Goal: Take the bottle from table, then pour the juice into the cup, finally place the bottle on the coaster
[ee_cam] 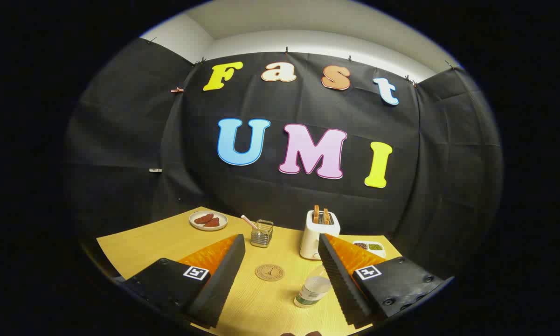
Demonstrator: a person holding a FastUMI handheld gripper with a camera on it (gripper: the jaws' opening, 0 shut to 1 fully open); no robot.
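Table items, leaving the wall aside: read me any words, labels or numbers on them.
Coaster: ringed print, too small to read.
Bottle: label blurred, unreadable.
Tongs, open, bottle just inside one finger: square code markers, no words.

A toaster (318, 233) holding toast is standing mid-frame on the table (158, 242). A plate (208, 220) is sitting at left. A divided dish (369, 246) is lying right.
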